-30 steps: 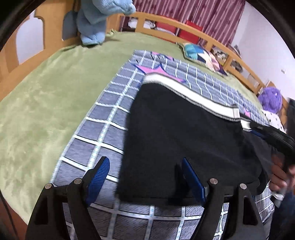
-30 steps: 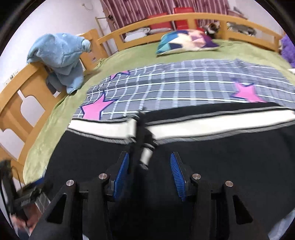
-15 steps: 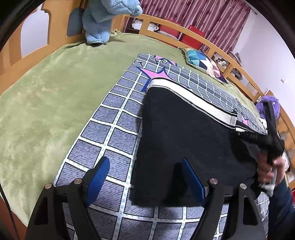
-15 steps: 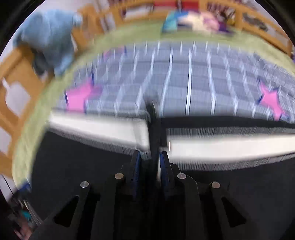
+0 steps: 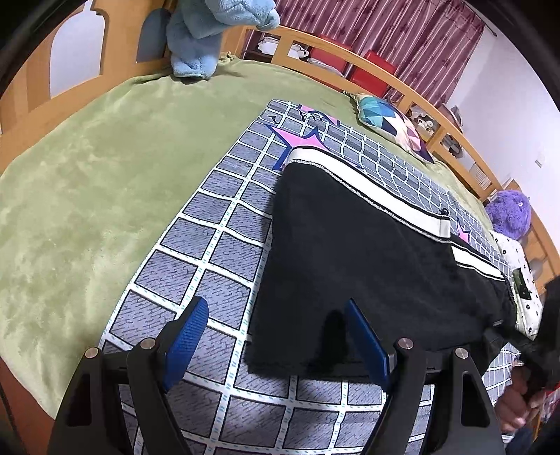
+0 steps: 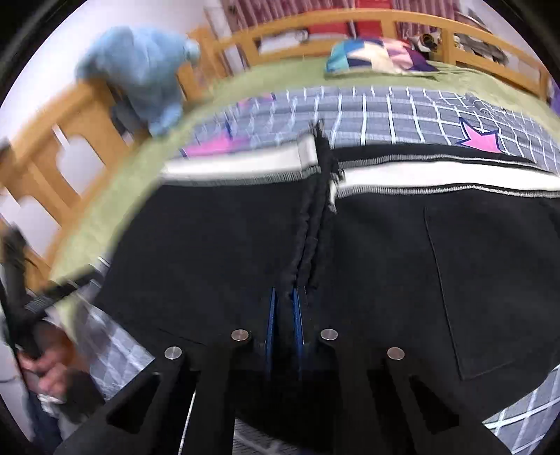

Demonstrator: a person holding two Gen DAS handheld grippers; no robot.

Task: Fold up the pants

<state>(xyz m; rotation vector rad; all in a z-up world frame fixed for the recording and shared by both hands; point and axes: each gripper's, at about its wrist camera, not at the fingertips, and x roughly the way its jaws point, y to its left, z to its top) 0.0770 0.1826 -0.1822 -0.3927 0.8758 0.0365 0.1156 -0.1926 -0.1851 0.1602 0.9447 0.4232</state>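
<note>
Black pants [image 5: 367, 255] with a white side stripe lie spread on a grey checked blanket [image 5: 213, 252] on the bed. My left gripper [image 5: 276, 336] is open over the pants' near left corner, one finger over the blanket and one over the black cloth. My right gripper [image 6: 284, 308] is shut on a raised ridge of the black pants [image 6: 385, 266] at their near edge, in line with the gap in the white stripe [image 6: 437, 176]. The fold runs away from the jaws.
A green bedspread [image 5: 105, 168] covers the bed inside a wooden rail [image 5: 392, 80]. A blue plush garment [image 5: 206, 31] hangs on the rail at the far left. A patterned pillow [image 5: 388, 119] and a purple plush toy [image 5: 509, 213] lie farther off.
My right gripper closed on a ridge of the pants and has pulled back towards the near edge. My left gripper has stayed open and drawn back slightly.
</note>
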